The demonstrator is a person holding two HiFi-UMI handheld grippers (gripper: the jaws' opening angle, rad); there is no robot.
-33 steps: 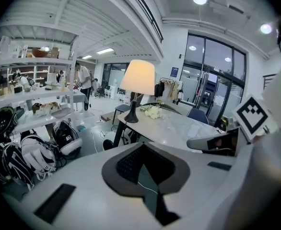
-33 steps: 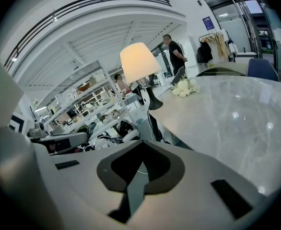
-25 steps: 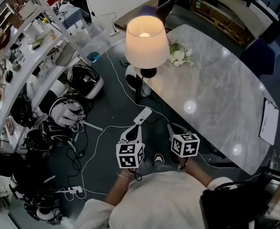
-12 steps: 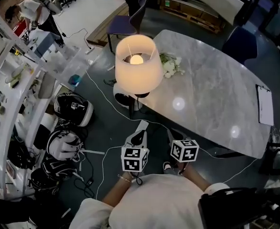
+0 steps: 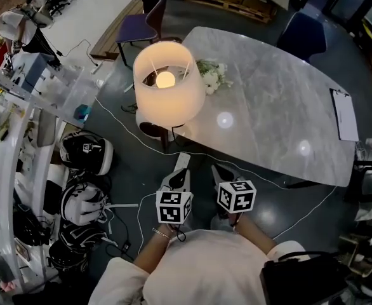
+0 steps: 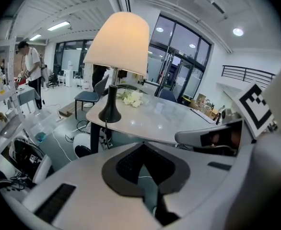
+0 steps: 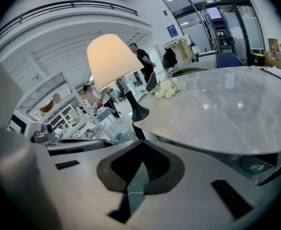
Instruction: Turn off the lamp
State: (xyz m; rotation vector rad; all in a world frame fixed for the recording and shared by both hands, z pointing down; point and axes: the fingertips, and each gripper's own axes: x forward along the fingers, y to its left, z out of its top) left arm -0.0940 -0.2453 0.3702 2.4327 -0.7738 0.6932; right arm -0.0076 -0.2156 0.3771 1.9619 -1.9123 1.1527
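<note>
Lit lamp (image 5: 169, 81) on table (image 5: 281, 100) edge, left gripper (image 5: 182, 171) closed and empty; right gripper (image 5: 219, 169) the same

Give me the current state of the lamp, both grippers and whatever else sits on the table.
lamp: lit, upright at a corner of the table
left gripper: shut, empty
right gripper: shut, empty
flowers: lying beside the lamp's base
clipboard: flat, at the end away from the lamp

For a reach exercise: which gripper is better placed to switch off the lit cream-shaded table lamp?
Probably left: the left gripper is nearer the cream-shaded table lamp than the right gripper; both shut, empty.
</note>
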